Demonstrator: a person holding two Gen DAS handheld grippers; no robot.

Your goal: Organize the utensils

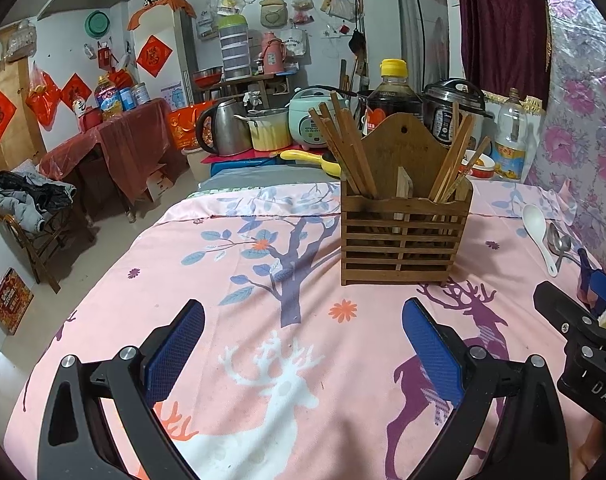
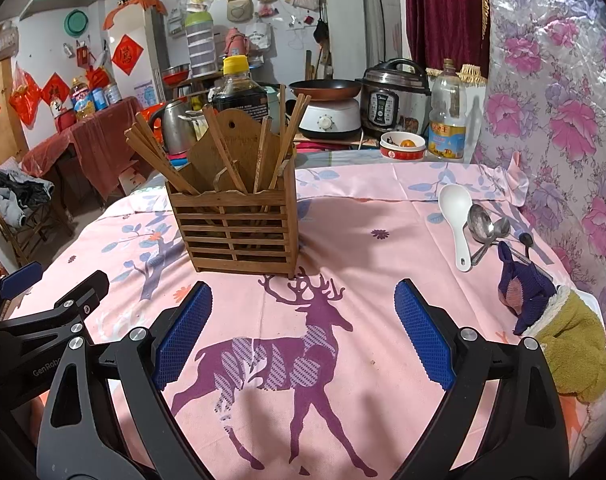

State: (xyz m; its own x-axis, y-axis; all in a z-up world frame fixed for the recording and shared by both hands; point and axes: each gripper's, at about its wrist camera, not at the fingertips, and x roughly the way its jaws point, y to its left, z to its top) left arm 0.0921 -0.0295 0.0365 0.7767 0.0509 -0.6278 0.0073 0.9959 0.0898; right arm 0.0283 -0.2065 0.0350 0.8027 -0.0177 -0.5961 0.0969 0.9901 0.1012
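Note:
A slatted wooden utensil holder [image 1: 403,236] [image 2: 239,232] stands on the pink deer-print cloth, with several wooden chopsticks [image 1: 349,148] [image 2: 163,160] in it. A white ceramic spoon [image 1: 537,232] [image 2: 457,220] and metal spoons [image 1: 559,246] [image 2: 483,226] lie on the cloth to the right of the holder. My left gripper [image 1: 303,356] is open and empty, in front of the holder. My right gripper [image 2: 303,332] is open and empty, in front and to the right of the holder. Each gripper shows at the edge of the other's view.
A purple and olive cloth item [image 2: 551,320] lies at the right near the floral wall. A dark sauce bottle [image 2: 239,92], kettle, rice cookers, red-rimmed bowl [image 2: 402,147] and oil bottle [image 2: 447,120] stand behind the table. The table's left edge [image 1: 115,256] drops to the floor.

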